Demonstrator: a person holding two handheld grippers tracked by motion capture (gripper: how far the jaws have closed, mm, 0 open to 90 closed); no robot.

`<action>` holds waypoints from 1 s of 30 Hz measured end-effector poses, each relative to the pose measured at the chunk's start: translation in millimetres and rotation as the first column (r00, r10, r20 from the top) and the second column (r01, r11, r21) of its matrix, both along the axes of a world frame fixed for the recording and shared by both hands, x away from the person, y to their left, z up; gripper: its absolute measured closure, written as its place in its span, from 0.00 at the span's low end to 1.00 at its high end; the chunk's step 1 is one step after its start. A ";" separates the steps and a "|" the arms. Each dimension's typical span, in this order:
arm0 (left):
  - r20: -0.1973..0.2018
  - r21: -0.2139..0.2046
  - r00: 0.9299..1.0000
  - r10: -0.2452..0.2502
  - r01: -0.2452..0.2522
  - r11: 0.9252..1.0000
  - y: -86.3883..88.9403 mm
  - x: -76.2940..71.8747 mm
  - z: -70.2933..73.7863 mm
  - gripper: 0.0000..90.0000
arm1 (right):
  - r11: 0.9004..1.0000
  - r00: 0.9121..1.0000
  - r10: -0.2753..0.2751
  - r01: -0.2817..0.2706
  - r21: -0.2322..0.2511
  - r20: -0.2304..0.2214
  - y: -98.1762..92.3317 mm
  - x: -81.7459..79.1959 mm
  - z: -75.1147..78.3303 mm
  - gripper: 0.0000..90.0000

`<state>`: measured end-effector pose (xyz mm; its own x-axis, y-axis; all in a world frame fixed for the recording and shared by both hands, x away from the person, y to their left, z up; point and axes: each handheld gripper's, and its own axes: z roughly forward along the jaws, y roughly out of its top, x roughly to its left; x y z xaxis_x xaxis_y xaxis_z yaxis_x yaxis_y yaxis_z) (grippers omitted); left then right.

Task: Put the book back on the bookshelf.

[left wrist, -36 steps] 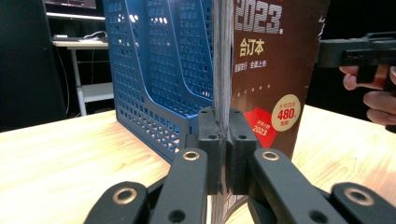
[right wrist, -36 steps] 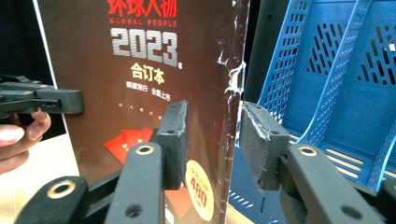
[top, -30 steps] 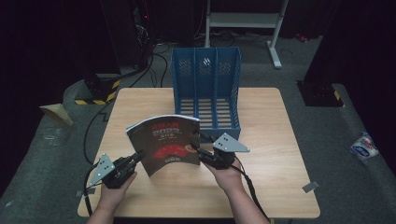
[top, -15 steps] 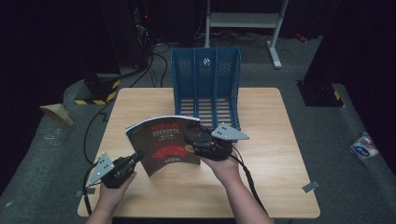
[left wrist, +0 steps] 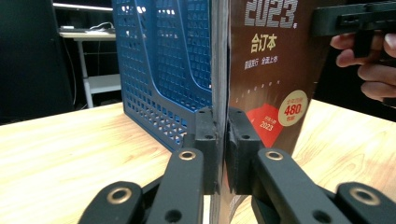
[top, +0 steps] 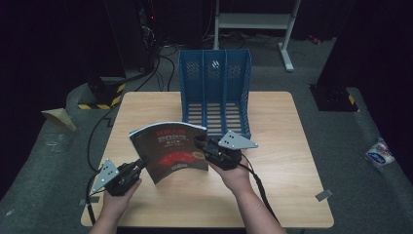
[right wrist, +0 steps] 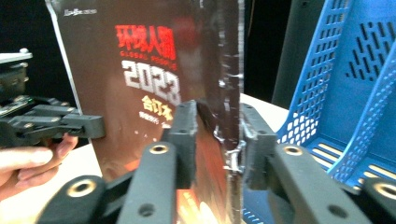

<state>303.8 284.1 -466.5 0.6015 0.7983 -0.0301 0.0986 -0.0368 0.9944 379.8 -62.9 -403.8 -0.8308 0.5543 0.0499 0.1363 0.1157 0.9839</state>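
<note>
A thick book (top: 170,151) with a dark brown cover and a red "2023" title stands upright on the wooden table (top: 292,185). My left gripper (top: 143,163) is shut on its lower left corner, and in the left gripper view both pads (left wrist: 205,135) press the book (left wrist: 266,70). My right gripper (top: 200,144) has just been closing on the book's right edge. In the right gripper view its jaws (right wrist: 217,135) clamp the worn spine (right wrist: 229,70). A blue three-slot file rack (top: 214,87) stands just behind.
The rack (right wrist: 345,84) sits close on the right gripper's far side. Dark cabinets, cables and a white metal stand (top: 253,19) lie beyond the table. On the floor are a yellow-black striped piece (top: 100,97) and a white packet (top: 380,153).
My right gripper has shifted left onto the book's right edge and closed its jaws on it. The left gripper and the book have stayed in place.
</note>
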 end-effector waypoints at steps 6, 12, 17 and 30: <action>-0.011 0.003 1.000 0.027 -0.027 1.000 -2.0 1.0 1.4 0.90 | 0.999 0.999 0.029 -0.029 -0.024 0.018 0.7 -5.4 1.2 0.93; -0.012 0.009 0.999 0.037 -0.037 0.999 -2.1 1.9 1.7 0.87 | 0.998 0.998 0.054 -0.053 -0.037 0.038 -2.4 -11.2 1.5 0.95; -0.028 -0.008 0.999 0.044 -0.044 0.999 -1.5 3.9 1.0 0.78 | 0.998 0.997 0.057 -0.055 -0.032 0.057 -5.2 -15.9 0.3 0.96; -0.083 -0.036 0.990 0.117 -0.120 0.992 4.5 6.6 -0.3 0.51 | 0.998 0.995 0.053 -0.050 -0.039 0.085 -6.0 -27.3 0.2 0.96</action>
